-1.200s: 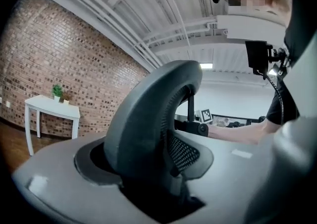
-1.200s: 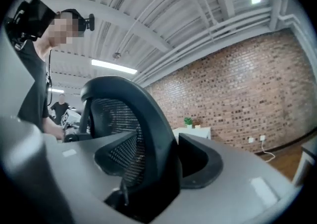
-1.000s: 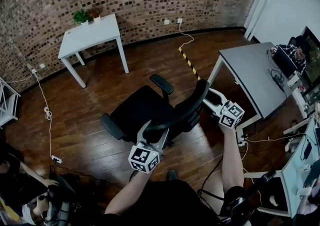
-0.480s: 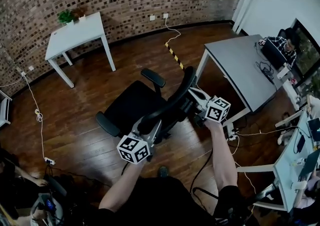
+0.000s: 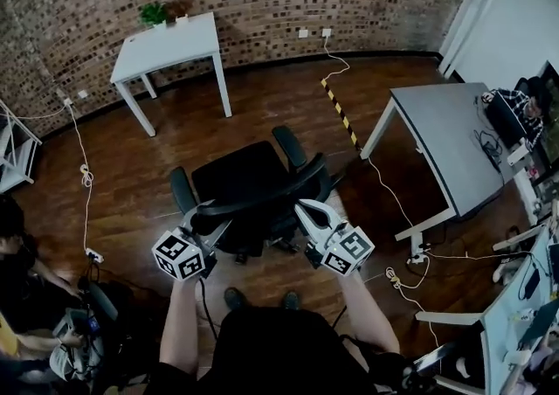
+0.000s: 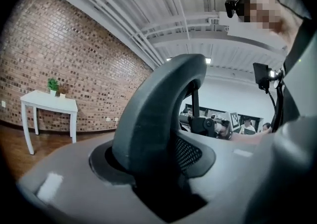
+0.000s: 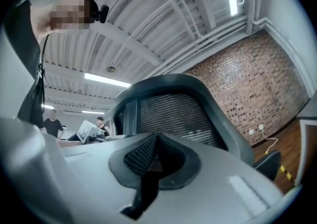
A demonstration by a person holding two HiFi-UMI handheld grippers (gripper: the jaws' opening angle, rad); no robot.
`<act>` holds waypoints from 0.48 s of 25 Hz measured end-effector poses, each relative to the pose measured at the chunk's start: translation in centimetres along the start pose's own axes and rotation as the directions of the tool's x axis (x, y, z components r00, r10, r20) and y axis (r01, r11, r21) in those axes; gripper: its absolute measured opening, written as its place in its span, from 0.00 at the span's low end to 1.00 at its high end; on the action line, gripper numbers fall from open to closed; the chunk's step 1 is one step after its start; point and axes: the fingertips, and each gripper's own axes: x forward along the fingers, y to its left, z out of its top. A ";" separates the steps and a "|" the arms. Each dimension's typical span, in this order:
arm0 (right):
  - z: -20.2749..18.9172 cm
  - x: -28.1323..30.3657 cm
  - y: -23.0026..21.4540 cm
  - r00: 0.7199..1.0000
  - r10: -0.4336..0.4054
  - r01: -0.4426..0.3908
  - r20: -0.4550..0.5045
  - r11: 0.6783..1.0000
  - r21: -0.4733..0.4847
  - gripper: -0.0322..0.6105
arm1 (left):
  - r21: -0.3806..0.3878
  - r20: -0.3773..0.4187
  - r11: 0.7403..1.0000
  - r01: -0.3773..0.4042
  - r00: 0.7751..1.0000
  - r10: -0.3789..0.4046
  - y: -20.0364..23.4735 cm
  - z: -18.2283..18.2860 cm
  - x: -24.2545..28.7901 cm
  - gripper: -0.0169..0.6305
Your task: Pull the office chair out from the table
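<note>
The black office chair (image 5: 249,176) stands on the wood floor, away from the grey table (image 5: 454,148), with its curved backrest (image 5: 262,201) turned toward me. My left gripper (image 5: 220,225) is at the backrest's left end. In the left gripper view the thick backrest rim (image 6: 158,104) stands between the jaws of the left gripper (image 6: 161,171), which have just been opening and are open around it. My right gripper (image 5: 304,208) is at the backrest's right end. In the right gripper view the right gripper (image 7: 153,166) is shut with nothing seen between the pads, and the mesh backrest (image 7: 173,114) rises just beyond.
A white table (image 5: 170,48) with a plant stands by the brick wall. A yellow-black floor strip (image 5: 339,109) and cables (image 5: 389,201) run beside the grey table. People sit at the lower left (image 5: 22,271), and another person sits at a desk on the far right (image 5: 520,105).
The chair has swung round so its backrest faces me and stands farther from the grey table. Both grippers came back toward me; the right one now sits at the backrest's right end.
</note>
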 end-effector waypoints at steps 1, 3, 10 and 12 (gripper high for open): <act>0.1 -0.8 -0.1 0.999 0.040 -0.040 -0.004 0.999 0.037 0.05 | 0.020 0.006 0.999 -0.026 1.000 0.025 -0.1 0.3 0.3 0.24; 2.0 -2.3 -0.7 0.998 0.066 -0.067 0.012 0.992 0.109 0.05 | 0.051 0.029 0.995 -0.080 0.996 0.079 -0.6 1.8 0.7 0.28; 8.7 -1.2 -1.0 0.998 0.054 -0.056 0.038 0.996 0.062 0.05 | 0.174 0.176 0.948 -0.266 0.956 0.236 0.7 6.7 -2.3 0.41; 8.7 -0.4 -0.6 0.998 0.065 -0.066 0.025 0.997 0.033 0.05 | 0.174 0.199 0.939 -0.297 0.944 0.262 1.2 7.1 -3.5 0.41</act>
